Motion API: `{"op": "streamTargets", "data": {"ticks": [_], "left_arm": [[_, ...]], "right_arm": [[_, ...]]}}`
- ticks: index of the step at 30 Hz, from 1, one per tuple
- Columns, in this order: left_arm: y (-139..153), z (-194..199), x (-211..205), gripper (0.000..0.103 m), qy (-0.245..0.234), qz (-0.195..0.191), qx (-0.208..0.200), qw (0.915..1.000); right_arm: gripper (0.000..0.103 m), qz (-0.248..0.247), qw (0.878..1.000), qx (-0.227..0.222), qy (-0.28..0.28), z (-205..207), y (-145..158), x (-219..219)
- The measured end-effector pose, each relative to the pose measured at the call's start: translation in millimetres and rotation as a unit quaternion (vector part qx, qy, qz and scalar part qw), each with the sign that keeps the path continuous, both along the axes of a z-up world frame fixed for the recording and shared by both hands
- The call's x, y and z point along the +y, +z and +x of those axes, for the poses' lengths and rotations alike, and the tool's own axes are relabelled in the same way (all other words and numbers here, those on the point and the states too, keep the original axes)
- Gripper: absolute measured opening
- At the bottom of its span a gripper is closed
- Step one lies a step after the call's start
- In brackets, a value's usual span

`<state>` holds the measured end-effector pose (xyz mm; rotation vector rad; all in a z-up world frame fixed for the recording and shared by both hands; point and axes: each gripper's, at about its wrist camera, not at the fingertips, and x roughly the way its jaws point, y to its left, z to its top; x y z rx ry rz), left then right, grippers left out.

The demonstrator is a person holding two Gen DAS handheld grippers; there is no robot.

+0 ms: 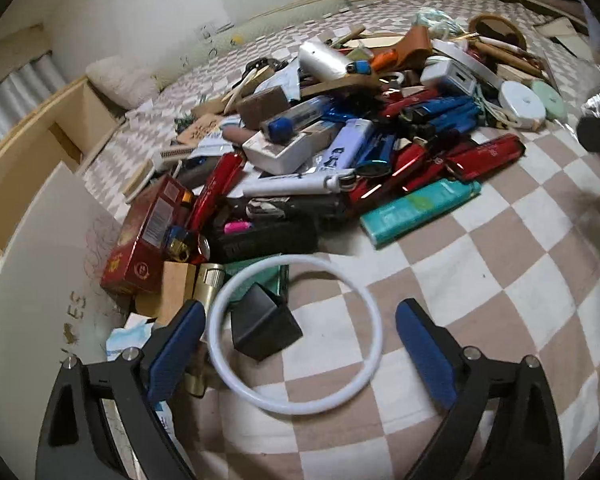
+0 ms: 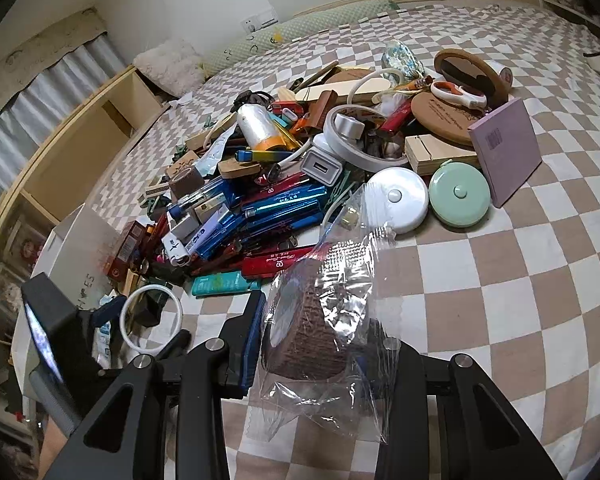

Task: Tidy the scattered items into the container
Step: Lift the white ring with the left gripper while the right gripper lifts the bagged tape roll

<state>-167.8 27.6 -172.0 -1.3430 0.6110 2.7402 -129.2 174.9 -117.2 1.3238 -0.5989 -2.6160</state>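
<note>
In the left wrist view my left gripper (image 1: 300, 324) stands open just above the checkered bedspread. Between its blue pads (image 1: 180, 336) lies a white ring (image 1: 374, 312), untouched by them, with a small black box (image 1: 264, 332) inside it. My right gripper (image 2: 316, 340) is shut on a brown roll in a clear plastic bag (image 2: 308, 332); the bag hides its right fingertip. A large heap of lighters, pens and small boxes (image 2: 260, 208) lies beyond both grippers. A white container wall (image 1: 36, 280) stands at the left, by the heap.
A white tape measure (image 2: 398, 196), a green one (image 2: 458, 194), a purple pad (image 2: 504, 148) and round wooden pieces (image 2: 448, 116) lie at the heap's right. Wooden shelving (image 2: 80, 148) runs along the bed's left. Bare checkered bedspread (image 2: 500, 300) spreads to the right.
</note>
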Motion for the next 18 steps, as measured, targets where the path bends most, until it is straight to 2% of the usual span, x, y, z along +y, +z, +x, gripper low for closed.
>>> {"op": "streamTargets", "data": {"ticks": [2,5,15,18], "left_arm": [[-0.1,-4.3,-8.6,0.096,0.01,0.022,-0.014,0.9996],[-0.1,-7.1,-17.1,0.084,0.014,0.071,-0.035,0.9968],[8.3,8.9,-12.2,0.084,-0.003,0.092,-0.026,0.9955],[16.4,17.3,-14.9,0.084,-0.002,0.113,-0.019,0.9934]], "right_arm": [[0.038,0.0,1.0,0.0,0.001,0.2,-0.1,0.0],[0.038,-0.001,1.0,0.0,0.004,-0.1,-0.9,-1.2],[0.038,-0.001,1.0,0.0,0.006,1.6,-0.8,-3.4],[0.038,-0.001,1.0,-0.002,0.005,1.9,-1.3,-2.3]]}}
